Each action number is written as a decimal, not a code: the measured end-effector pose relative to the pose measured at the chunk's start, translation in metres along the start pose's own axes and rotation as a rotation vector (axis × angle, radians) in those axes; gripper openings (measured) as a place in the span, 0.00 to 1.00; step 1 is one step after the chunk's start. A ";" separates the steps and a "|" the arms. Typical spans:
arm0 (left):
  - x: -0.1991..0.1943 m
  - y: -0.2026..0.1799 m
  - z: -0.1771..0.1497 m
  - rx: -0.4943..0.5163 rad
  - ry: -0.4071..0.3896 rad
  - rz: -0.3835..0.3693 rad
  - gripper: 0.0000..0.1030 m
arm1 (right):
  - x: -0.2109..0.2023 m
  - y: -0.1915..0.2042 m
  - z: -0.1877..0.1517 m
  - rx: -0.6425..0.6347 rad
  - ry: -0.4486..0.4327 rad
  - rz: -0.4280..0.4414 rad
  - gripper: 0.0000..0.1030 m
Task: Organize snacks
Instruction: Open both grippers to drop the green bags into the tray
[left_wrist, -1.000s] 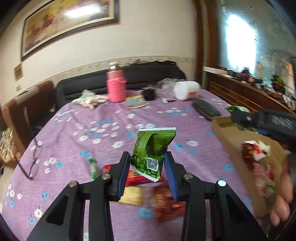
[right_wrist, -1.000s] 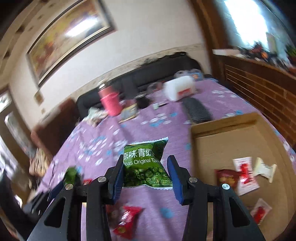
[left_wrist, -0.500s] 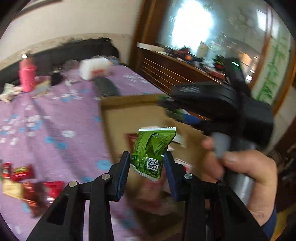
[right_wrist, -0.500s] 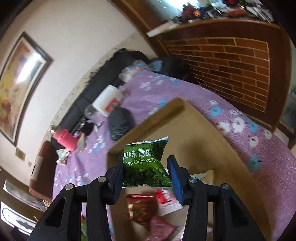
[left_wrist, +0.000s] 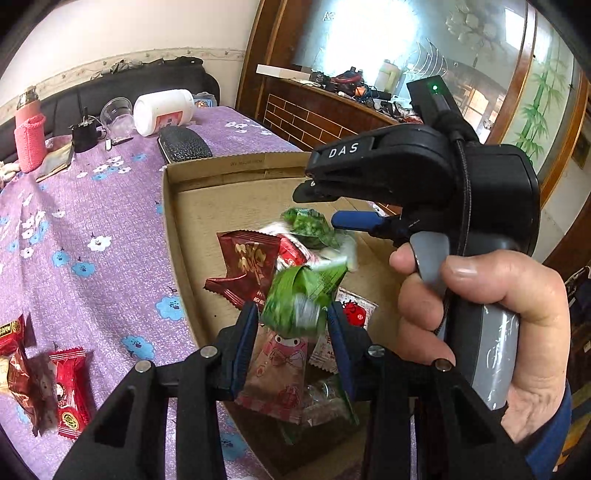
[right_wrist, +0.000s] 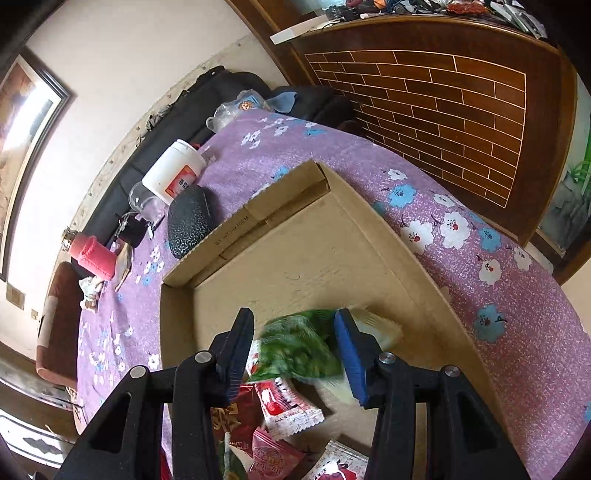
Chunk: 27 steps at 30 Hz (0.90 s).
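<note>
My left gripper (left_wrist: 291, 321) hangs over the open cardboard box (left_wrist: 207, 199). A green snack packet (left_wrist: 299, 299) sits tilted and blurred between its blue pads and seems to be slipping free. In the right wrist view, my right gripper (right_wrist: 295, 332) is over the same box (right_wrist: 314, 266). Its green pea packet (right_wrist: 299, 350) is blurred and low between the fingers. In the left wrist view that pea packet (left_wrist: 310, 229) is just past the tip of the right gripper's blue finger. A hand (left_wrist: 480, 306) holds the right gripper's handle.
The box holds a dark red packet (left_wrist: 247, 266), a pink packet (left_wrist: 277, 373) and other small snacks. Loose red snacks (left_wrist: 70, 391) lie on the purple flowered tablecloth at the left. Behind the box are a black case (left_wrist: 183, 144), a white jar (left_wrist: 164, 110) and a pink bottle (left_wrist: 29, 142).
Both grippers swung from the tablecloth to above the box, carrying their green packets. Both packets were sharp and upright in the pads; now they are blurred, tilted and shifting out.
</note>
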<state>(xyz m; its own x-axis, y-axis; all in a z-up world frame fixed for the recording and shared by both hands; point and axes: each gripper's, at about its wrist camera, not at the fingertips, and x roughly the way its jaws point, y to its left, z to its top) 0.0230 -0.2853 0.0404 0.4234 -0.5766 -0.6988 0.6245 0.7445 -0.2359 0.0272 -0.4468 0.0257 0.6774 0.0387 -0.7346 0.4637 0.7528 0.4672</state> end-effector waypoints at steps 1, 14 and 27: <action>-0.001 -0.001 -0.001 0.001 -0.002 0.003 0.36 | -0.001 0.001 0.000 -0.001 -0.005 0.001 0.48; -0.023 0.002 0.008 -0.028 -0.063 0.020 0.48 | -0.028 0.008 0.001 0.007 -0.110 0.052 0.48; -0.084 0.036 0.011 -0.058 -0.085 0.133 0.49 | -0.047 0.072 -0.026 -0.208 -0.197 0.196 0.48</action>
<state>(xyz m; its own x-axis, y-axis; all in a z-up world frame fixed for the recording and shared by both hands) 0.0166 -0.2140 0.0980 0.5553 -0.4964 -0.6673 0.5213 0.8329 -0.1857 0.0141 -0.3773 0.0811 0.8486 0.0840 -0.5223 0.2007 0.8624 0.4648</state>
